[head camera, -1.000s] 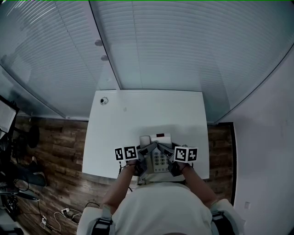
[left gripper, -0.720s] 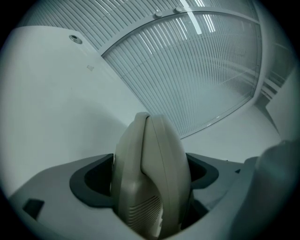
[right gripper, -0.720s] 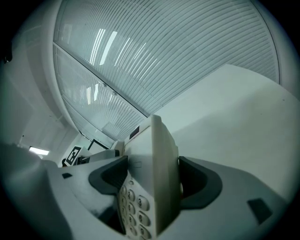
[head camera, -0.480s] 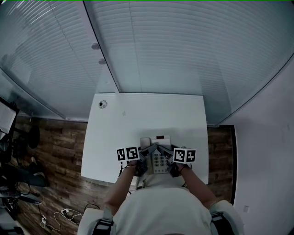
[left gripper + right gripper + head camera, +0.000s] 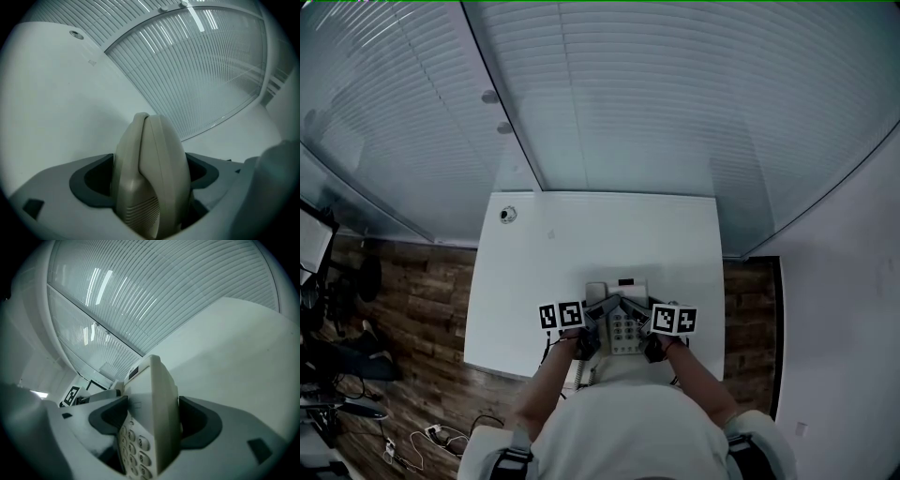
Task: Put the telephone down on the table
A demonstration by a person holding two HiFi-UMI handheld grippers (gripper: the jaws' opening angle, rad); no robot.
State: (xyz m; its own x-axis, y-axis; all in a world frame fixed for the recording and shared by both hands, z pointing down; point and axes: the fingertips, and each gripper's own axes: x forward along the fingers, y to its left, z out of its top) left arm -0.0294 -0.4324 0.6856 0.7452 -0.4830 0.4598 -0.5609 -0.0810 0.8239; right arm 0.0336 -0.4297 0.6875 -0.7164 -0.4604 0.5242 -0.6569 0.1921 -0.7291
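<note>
A beige desk telephone [image 5: 623, 319] with a keypad and a handset on its left side is held between both grippers over the near edge of the white table [image 5: 581, 244]. My left gripper [image 5: 598, 317] is shut on the handset side [image 5: 152, 178]. My right gripper [image 5: 639, 317] is shut on the keypad side [image 5: 150, 423]. Whether the telephone touches the table I cannot tell. A coiled cord [image 5: 578, 370] hangs below the telephone's left side.
A small round fitting [image 5: 507, 215] sits at the table's far left corner. Frosted glass walls with blinds [image 5: 675, 112] rise behind the table. Wooden floor [image 5: 403, 309] lies to the left, with cables [image 5: 431, 436] and dark equipment [image 5: 328, 347] on it.
The view has shifted slightly. The telephone and both grippers hold almost the same place over the table's near edge, perhaps a little nearer to me.
</note>
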